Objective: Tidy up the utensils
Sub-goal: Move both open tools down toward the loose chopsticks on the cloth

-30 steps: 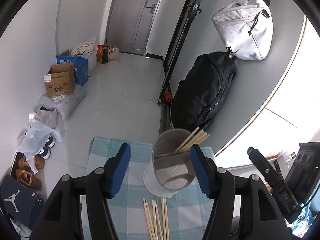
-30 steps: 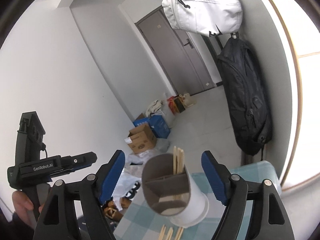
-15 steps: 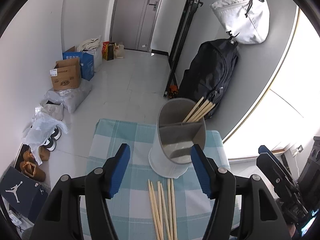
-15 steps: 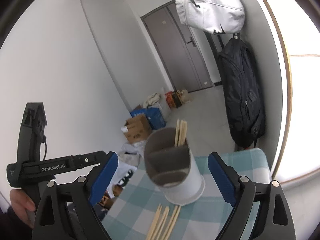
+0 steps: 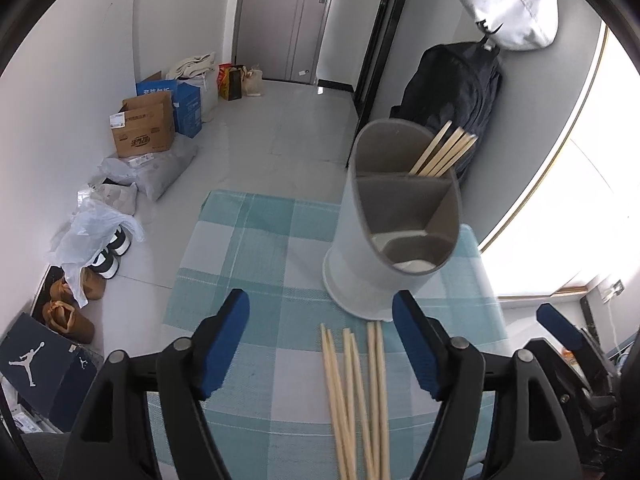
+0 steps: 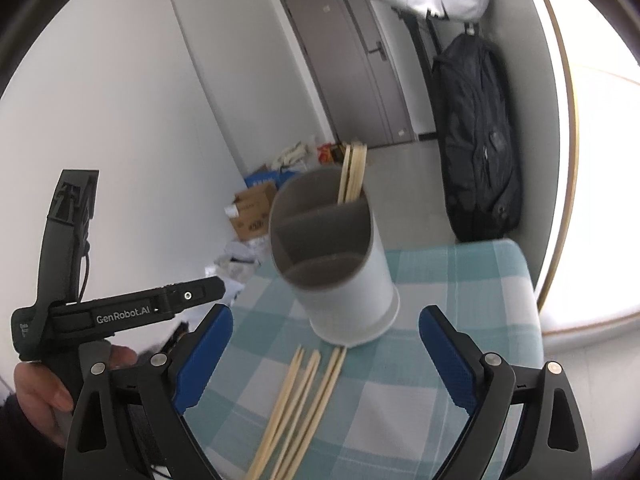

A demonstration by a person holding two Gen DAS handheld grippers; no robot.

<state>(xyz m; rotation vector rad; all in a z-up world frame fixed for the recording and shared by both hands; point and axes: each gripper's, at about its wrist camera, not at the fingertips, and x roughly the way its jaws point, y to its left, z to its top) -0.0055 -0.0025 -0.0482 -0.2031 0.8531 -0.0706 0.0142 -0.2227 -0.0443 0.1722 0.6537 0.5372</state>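
A white utensil holder [image 5: 352, 256] with grey inner compartments stands on the blue-checked tablecloth [image 5: 240, 260]; its back compartment holds several wooden chopsticks [image 5: 444, 152]. Several loose chopsticks [image 5: 352, 392] lie on the cloth in front of it. My left gripper [image 5: 320, 304] hovers over their tips with its jaws opening and nothing pressed between the pads. My right gripper [image 6: 326, 316] stands wide open just short of the holder [image 6: 344, 292], above the loose chopsticks [image 6: 304, 392]. In the right wrist view the left gripper's black body [image 6: 120, 312] sits at the left, held by a hand [image 6: 40, 384].
A black backpack [image 5: 452, 92] and a white bag [image 5: 508, 4] hang on the wall behind the table. Cardboard boxes [image 5: 144, 128], plastic bags and shoes [image 5: 104, 256] lie on the floor at the left. A grey door [image 5: 292, 20] is at the back.
Both grippers have sunk toward the table and now frame the loose chopsticks instead of the holder. Both pairs of jaws stand wider than before.
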